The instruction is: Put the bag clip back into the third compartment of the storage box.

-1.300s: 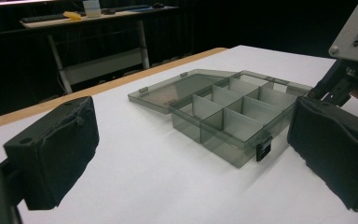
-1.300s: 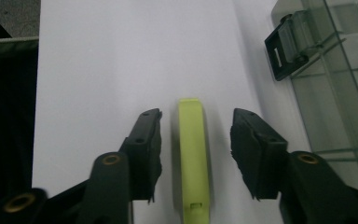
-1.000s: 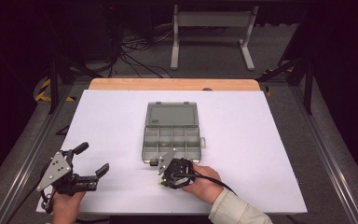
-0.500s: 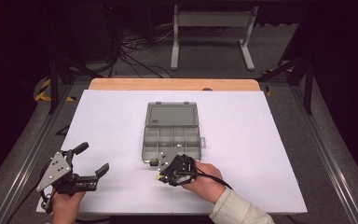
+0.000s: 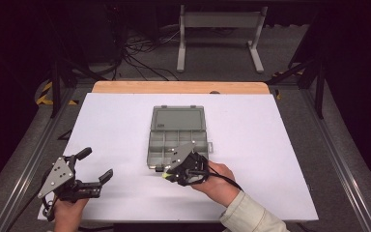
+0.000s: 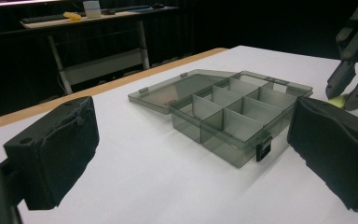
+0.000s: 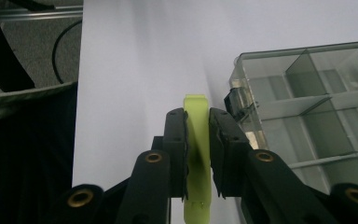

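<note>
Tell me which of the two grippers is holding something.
The right gripper: its jaws pinch a yellow-green piece, while the left gripper stands open.

Overhead light falls brightly on the white rectangular table point(image 5: 270, 145), while the room around it sinks into near-black. The translucent grey plastic compartment box point(image 6: 233, 112) casts soft, short shadows. All views look slightly soft and grainy; the nearest black padded fingers point(image 6: 51, 154) blur.

Yellow-green flat piece point(image 7: 196, 154): lower end cut off by the bottom edge of the right gripper view, middle covered by the jaws; in the high view too small to identify. Compartment box point(image 7: 307, 112): cut off at the right edge of that view. Right gripper point(image 6: 352, 91): cut off at the left gripper view's right edge.
</note>
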Motion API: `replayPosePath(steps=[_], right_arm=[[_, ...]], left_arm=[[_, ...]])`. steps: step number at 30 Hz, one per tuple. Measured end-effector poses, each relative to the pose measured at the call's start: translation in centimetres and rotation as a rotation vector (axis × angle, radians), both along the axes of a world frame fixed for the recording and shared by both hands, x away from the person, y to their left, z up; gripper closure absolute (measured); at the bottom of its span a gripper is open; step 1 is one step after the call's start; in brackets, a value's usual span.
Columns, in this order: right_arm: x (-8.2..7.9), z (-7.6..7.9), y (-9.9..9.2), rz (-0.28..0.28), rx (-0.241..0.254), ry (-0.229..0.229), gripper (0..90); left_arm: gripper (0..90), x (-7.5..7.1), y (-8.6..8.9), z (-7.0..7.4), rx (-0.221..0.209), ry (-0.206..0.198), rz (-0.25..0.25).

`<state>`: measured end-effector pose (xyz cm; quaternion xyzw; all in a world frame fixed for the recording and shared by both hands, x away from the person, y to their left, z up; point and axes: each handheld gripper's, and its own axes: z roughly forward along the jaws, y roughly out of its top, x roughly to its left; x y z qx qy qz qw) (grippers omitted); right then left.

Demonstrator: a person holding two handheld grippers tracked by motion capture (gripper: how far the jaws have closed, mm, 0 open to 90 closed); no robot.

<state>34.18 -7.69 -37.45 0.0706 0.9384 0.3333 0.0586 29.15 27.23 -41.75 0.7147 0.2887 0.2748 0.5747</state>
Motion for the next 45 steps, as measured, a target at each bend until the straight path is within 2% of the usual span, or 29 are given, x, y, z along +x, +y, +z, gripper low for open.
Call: replayPosePath(steps=[8, 13, 19, 24, 33, 45], right_arm=[[0.7, 0.9, -0.9, -0.039, 0.042, -0.002, 77.9], [1.3, 1.4, -1.1, -0.058, 0.045, -0.023, 77.9], [2.6, 1.8, -1.3, -0.106, 0.048, -0.025, 77.8], [3.6, 2.0, -1.4, -0.14, 0.042, -0.033, 77.8], [5.6, 2.2, -1.5, -0.196, 0.059, -0.028, 77.8], [7.7, 1.9, -1.8, -0.253, 0.072, -0.023, 77.8]], left_arm=[[2.7, 0.0, 0.0, 0.0, -0.001, -0.001, 0.0], [2.7, 0.0, 0.0, 0.0, 0.0, 0.001, -0.001], [2.7, 0.1, 0.0, 0.0, 0.002, 0.001, -0.002], [2.7, 0.1, 0.0, 0.0, 0.003, 0.003, -0.004], [2.7, 0.1, 0.0, -0.1, 0.001, 0.002, -0.005], [2.7, 0.1, 0.0, 0.0, 0.0, -0.001, -0.003]])
